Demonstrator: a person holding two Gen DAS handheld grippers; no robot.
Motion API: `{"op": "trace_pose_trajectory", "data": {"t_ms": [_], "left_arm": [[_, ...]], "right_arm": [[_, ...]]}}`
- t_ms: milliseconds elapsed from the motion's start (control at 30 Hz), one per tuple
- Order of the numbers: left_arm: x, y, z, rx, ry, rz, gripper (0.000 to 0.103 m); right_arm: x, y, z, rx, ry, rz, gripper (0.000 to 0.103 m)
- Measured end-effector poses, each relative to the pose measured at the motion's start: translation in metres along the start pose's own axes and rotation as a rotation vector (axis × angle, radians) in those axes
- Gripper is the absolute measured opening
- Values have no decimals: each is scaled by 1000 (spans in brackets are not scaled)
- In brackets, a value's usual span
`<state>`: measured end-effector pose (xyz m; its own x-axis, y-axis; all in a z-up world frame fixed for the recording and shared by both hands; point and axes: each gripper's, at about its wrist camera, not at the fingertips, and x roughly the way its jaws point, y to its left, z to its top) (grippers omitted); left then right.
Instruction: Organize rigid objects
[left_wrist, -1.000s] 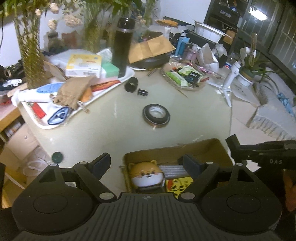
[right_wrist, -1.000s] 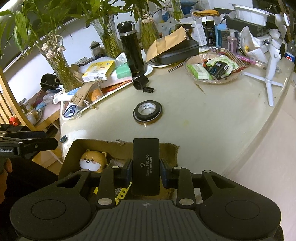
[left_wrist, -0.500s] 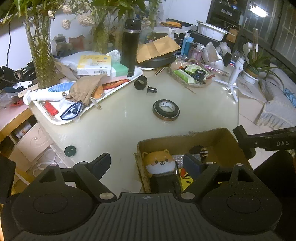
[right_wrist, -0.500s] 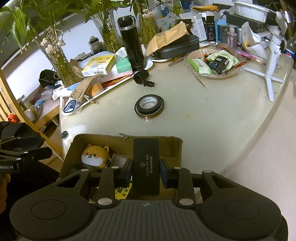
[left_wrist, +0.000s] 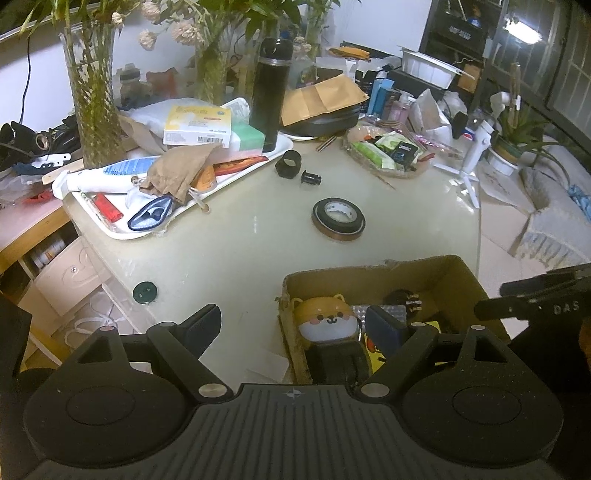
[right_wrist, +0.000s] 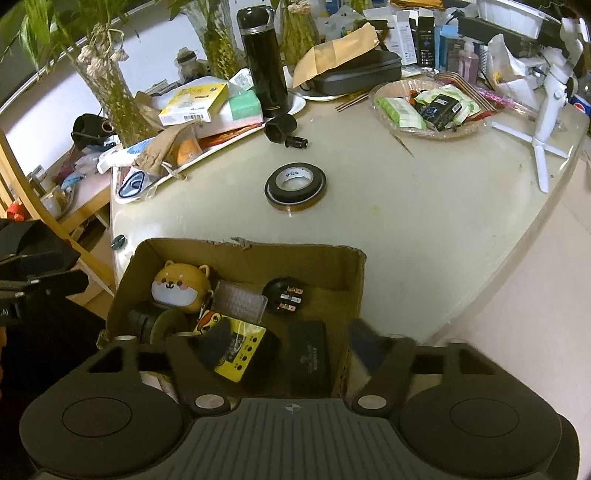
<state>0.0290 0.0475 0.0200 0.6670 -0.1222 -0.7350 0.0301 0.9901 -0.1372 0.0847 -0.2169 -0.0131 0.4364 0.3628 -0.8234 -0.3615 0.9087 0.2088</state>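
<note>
Left wrist view: the left gripper (left_wrist: 293, 325) hangs with jaws apart and empty over the near edge of the cardboard box (left_wrist: 424, 267), where the dog figurine (left_wrist: 327, 321) already sits. Right wrist view: the right gripper (right_wrist: 291, 347) has just been opening, nothing between its jaws, the black case (right_wrist: 308, 356) now lying in the box; the tape roll (right_wrist: 295, 186) and two small black parts (right_wrist: 286, 131) remain on the table (right_wrist: 424, 206).

brown cardboard box (right_wrist: 347, 273), black tape roll (right_wrist: 295, 183)
</note>
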Motion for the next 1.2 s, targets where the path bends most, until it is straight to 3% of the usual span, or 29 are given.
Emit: {"op": "trace_pose_trajectory", "data": {"t_ms": [133, 300, 667, 1200], "left_arm": [[1, -2, -1, 10, 9, -2, 86], [6, -2, -1, 7, 48, -29, 86], [14, -12, -9, 51, 118, -45, 86], [16, -16, -9, 76, 127, -38, 86]], "right_arm": [[1, -1, -3, -12, 10, -8, 97], [1, -7, -9, -12, 16, -21, 103], [-2, -26, -28, 8, 8, -38, 103], [-3, -24, -28, 5, -11, -40, 103]]}}
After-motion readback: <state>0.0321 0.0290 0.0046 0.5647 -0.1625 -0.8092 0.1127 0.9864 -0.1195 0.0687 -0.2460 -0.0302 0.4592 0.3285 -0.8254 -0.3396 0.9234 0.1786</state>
